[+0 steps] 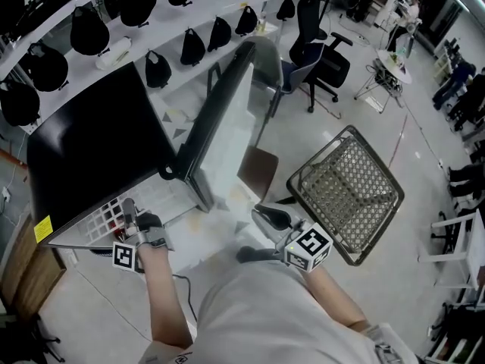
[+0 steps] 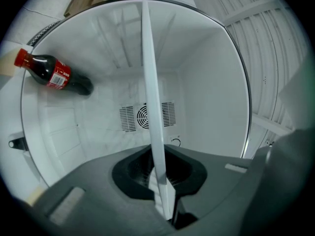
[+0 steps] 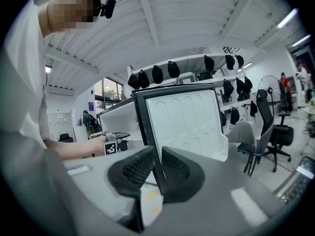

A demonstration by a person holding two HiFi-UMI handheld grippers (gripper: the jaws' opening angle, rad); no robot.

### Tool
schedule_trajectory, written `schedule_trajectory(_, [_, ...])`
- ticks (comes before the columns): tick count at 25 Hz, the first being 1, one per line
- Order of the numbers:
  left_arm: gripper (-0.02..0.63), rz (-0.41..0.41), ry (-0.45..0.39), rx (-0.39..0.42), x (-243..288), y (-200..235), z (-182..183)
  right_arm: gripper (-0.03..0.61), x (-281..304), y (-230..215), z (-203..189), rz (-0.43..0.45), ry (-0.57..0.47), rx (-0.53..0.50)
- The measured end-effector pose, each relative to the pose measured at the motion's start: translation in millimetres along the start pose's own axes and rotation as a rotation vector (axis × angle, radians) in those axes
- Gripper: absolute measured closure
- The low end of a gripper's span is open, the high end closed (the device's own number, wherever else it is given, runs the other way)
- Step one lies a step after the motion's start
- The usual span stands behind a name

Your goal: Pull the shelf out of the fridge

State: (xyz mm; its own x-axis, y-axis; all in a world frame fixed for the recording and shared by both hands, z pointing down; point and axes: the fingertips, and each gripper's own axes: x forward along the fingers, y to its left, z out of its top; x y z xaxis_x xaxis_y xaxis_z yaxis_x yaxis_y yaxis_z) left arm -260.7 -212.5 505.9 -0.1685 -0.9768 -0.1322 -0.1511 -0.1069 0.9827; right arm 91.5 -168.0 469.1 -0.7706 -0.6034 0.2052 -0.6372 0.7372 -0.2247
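Observation:
A black mini fridge [image 1: 98,142] stands with its door [image 1: 220,120] swung wide open. Its white shelf [image 1: 106,214] sticks out of the front opening. My left gripper [image 1: 130,212] is shut on the shelf's front edge. In the left gripper view that shelf [image 2: 150,82] shows edge-on as a thin white strip that runs between the pads of the left gripper [image 2: 160,168] into the white interior. A cola bottle [image 2: 51,75] lies inside, beside the shelf. My right gripper [image 1: 264,215] hangs free to the right of the door, its tips nearly together on nothing. In its own view the right gripper [image 3: 157,163] faces the door [image 3: 182,117].
A wire basket [image 1: 345,192] lies tilted on the floor at the right. Behind the door is a black office chair [image 1: 318,44]. White racks with several black bags [image 1: 91,29] run along the back. The person's torso fills the bottom of the head view.

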Motion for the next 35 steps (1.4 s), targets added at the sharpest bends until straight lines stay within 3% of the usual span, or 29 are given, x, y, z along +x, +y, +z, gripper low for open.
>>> schedule_trajectory(14, [0.580,0.008,0.007,-0.013,-25.8,-3.3,-8.1,0.529,-16.9,10.0,-10.4,0.004,0.001,0.020])
schedule_trajectory(35, [0.578,-0.002,-0.043,-0.069,-4.7,-1.1,-6.3,0.529,6.4,-4.4,3.8,0.052,-0.010,0.006])
